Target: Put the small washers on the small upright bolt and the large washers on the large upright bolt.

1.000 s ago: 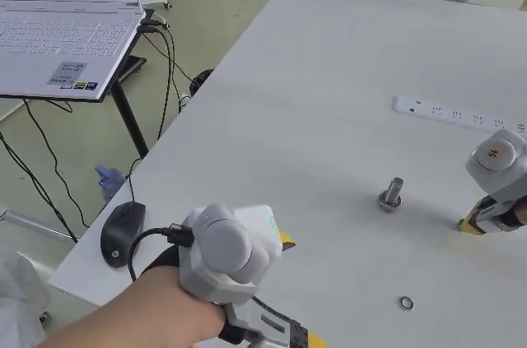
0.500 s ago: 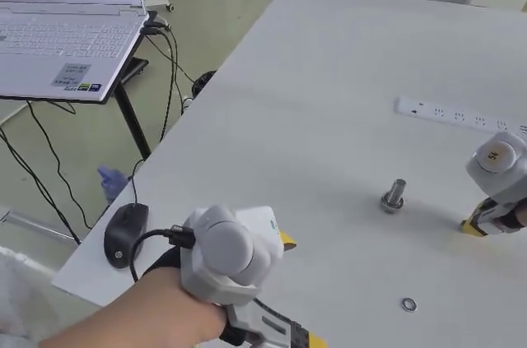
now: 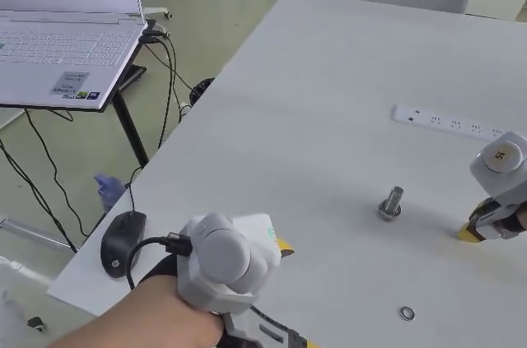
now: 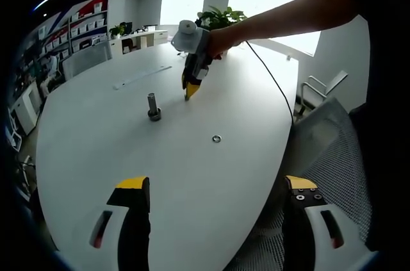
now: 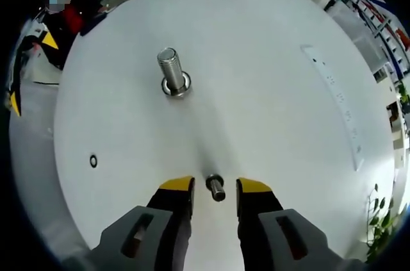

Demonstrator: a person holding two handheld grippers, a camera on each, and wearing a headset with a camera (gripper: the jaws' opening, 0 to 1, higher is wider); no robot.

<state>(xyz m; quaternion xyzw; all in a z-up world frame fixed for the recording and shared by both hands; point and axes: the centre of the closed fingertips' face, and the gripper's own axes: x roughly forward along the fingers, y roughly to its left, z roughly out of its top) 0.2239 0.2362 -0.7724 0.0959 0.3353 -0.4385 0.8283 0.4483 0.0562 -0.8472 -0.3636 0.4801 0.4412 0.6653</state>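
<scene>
**A:** What is the surface like?

**B:** It is a long white desk [image 3: 313, 118] with rounded ends and a matte top. A white power strip [image 3: 449, 124] lies flat toward the far side. A black mouse [image 3: 118, 243] sits at the near left corner.

**A:** And the room around it?

**B:** The floor [image 3: 222, 2] is pale green. An open laptop [image 3: 66, 44] rests on a stand just beside the desk, with black cables [image 3: 169, 60] hanging below it. The left gripper view shows bright windows, a potted plant [image 4: 221, 16] past the far end, and a mesh chair [image 4: 327, 136] by the desk's edge.

**A:** Where are the bolts and washers?

**B:** The large bolt [image 3: 391, 202] stands upright near the middle of the desk. It has a wider ring at its foot, but I cannot tell whether that is a washer or the bolt's own head. The small bolt [image 5: 216, 189] stands upright well apart from it, toward the right. One washer [image 3: 407, 313] lies flat on the desk nearer the person, apart from both bolts.

**A:** And the tools?

**B:** The right tool [image 5: 215, 186] is low over the desk. Its jaws are apart, one on either side of the small bolt, with a gap showing on each side. The left tool [image 4: 214, 188] hangs over the near edge with its jaws wide apart.
</scene>
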